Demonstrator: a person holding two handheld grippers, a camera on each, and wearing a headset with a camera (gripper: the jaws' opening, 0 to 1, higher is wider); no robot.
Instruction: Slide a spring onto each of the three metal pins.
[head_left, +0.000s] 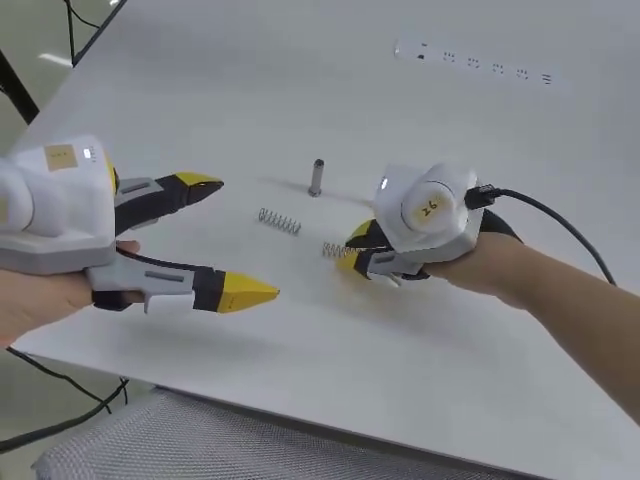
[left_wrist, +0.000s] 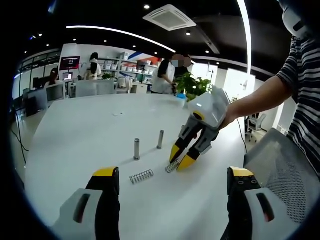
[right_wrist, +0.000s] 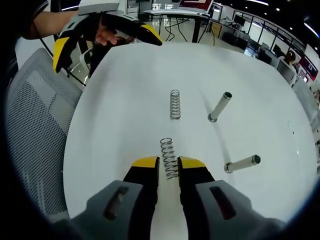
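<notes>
a broad white counter (head_left: 470, 340) carried everything. the left gripper (head_left: 243, 238) hovered above it, its fingers (head_left: 240, 291) spread wide and empty. the right gripper (right_wrist: 169, 164) sat low, fingers pinched on the near end of a spring (right_wrist: 168, 150) lying flat. a metal pin (right_wrist: 220, 106) and a second pin (right_wrist: 241, 163) stood upright just beyond, a loose spring (right_wrist: 175, 104) near them. the springs looked light, thin and bendy, best held by one end, bore left free.

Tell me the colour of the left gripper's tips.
Yellow, on the left gripper; best seen in the head view.
</notes>
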